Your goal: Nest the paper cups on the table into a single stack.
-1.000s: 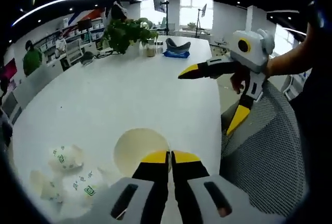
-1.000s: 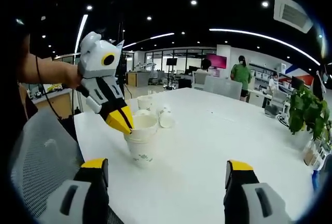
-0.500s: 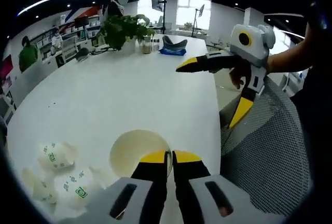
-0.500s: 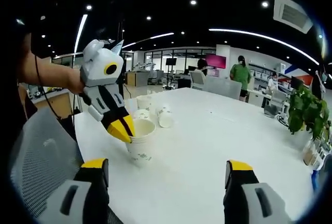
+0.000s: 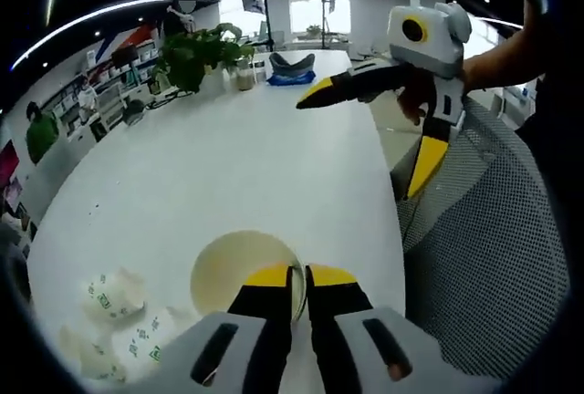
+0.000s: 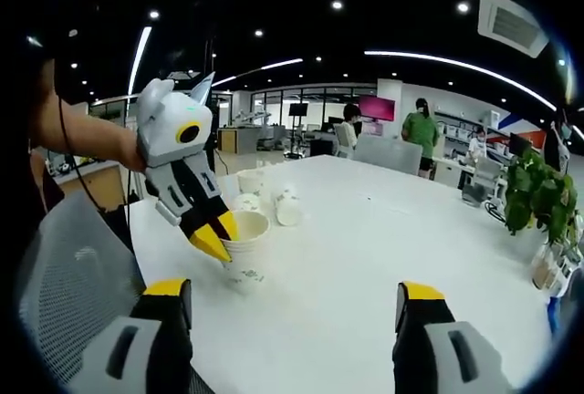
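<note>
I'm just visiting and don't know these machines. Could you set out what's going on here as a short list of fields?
Setting: white table in an office
Left gripper: shut on the rim of a paper cup
Right gripper: open, holding nothing, apart from the cup
Loose cups: a few on the table beyond the held cup
Other things: plant, mesh chair
Stack: not yet made

text: none legible | paper cups (image 5: 119, 321): green printed marks, too small to read
</note>
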Demonstrator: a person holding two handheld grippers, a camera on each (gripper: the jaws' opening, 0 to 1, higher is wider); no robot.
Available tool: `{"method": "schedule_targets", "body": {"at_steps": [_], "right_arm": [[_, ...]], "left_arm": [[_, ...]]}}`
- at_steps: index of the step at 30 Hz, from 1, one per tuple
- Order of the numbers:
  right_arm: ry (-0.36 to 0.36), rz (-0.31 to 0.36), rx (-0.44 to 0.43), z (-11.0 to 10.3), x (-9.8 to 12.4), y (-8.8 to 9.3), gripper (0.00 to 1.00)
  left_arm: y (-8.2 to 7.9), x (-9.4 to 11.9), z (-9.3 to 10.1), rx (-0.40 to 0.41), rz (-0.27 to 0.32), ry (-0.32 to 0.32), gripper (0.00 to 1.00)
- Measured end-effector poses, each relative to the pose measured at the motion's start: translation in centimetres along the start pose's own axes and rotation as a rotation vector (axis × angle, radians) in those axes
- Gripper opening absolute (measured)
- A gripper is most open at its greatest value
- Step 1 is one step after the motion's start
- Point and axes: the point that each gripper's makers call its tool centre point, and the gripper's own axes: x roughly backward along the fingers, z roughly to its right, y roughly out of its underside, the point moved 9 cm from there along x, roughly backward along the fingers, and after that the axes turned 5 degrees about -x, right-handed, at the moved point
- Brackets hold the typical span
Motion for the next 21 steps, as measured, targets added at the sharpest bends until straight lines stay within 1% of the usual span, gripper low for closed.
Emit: {"method": "schedule_targets", "body": {"at_steps": [3,9,14,17,21], "right_arm": [[0.004,0.005,-0.004,0.0,0.0,-0.1,0.94],[-0.005,0.006,-0.004,0.0,0.0,0.0,0.94],[-0.008,0.008,-0.010,-0.1,0.0,-0.1,0.95],[-0.011,0.005,-0.006,-0.2,0.0,0.0,0.95],[-0.016,0.003,-0.006,-0.2,-0.1,0.0,0.95]], "left_arm": [[0.1,0.0,-0.2,0.008,-0.002,-0.001,0.03],[0.1,0.5,0.0,-0.001,-0.001,-0.010,0.03],[-0.3,1.1,-0.1,0.027,0.034,-0.022,0.07],[-0.6,1.6,-0.4,0.061,0.063,-0.040,0.07],[-0.9,2.2,-0.7,0.082,0.083,-0.060,0.08]]}}
